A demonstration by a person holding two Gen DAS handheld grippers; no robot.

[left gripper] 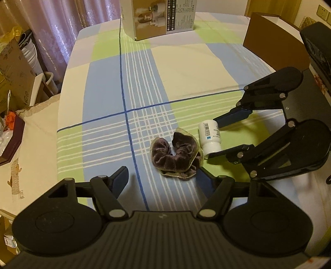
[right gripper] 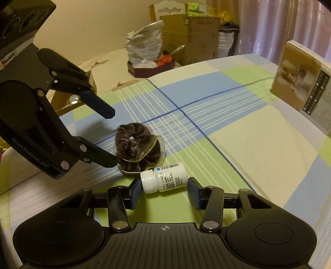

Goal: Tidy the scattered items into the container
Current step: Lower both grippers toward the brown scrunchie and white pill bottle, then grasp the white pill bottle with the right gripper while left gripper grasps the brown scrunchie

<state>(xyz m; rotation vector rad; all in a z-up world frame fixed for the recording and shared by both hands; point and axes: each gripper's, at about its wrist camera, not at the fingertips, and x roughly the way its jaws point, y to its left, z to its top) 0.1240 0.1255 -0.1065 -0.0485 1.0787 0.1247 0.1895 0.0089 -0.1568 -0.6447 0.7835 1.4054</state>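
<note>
A: Left wrist view, itemised. Surface?

B: A bed with a checked sheet (left gripper: 186,62) in blue, green and cream. Landmark item: a dark velvet scrunchie (left gripper: 175,157) with pale gauzy trim, lying flat on the sheet.

A: Left gripper (left gripper: 163,178)?

B: Jaws wide apart, holding nothing. The scrunchie lies just ahead of them, closer to the right-hand finger, whose tip is at its edge.

A: Other task items?

B: A white bottle (left gripper: 210,137) on its side, touching the scrunchie's right edge. The right gripper (left gripper: 215,137) comes in from the right of the scrunchie, jaws apart, one finger on either side of the bottle.

A: Container?

B: A brown cardboard box (left gripper: 269,43), well beyond the scrunchie, far right. A printed carton (left gripper: 159,18) stands well beyond it, at the far edge of the bed.

A: Right wrist view.

B: White bottle (right gripper: 164,180) on its side between the right gripper (right gripper: 164,192) jaws, which stand apart; the cap touches the left-hand finger, while the other finger is just clear of the base. The scrunchie (right gripper: 138,149) is just beyond the bottle, touching it. The left gripper (right gripper: 112,138) reaches in from the scrunchie's left, jaws apart, its lower finger at the scrunchie's edge. The printed carton (right gripper: 304,82) stands well to the scrunchie's right.
</note>
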